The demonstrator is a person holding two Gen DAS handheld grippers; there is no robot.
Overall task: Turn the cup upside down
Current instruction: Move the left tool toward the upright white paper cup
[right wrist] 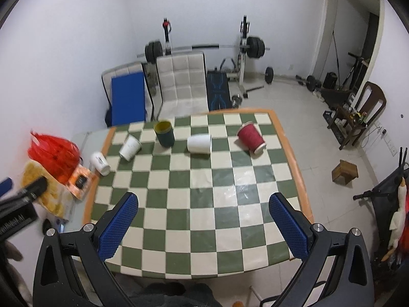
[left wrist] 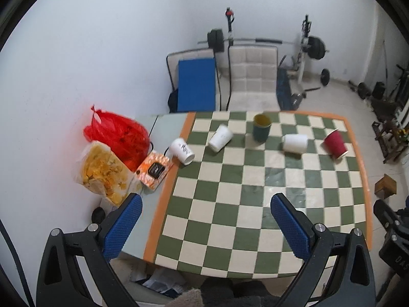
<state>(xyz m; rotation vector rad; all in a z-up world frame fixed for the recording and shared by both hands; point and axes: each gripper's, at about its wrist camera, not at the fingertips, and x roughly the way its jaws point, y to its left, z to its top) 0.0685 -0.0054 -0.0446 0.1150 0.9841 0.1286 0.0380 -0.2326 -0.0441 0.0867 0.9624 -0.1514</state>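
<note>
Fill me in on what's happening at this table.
A person holds two grippers above a checkered table, and neither has touched anything. The left gripper and the right gripper are both open and empty, at the near edge. Five cups sit along the far side: the green cup stands upright, mouth up, while the red cup and three white cups lie on their sides. No cup is upside down yet.

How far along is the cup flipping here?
Nothing looks done. The green cup stands mouth up; the red cup and three white cups lie sideways. The left gripper and right gripper are open, holding nothing. Every flip remains.
</note>
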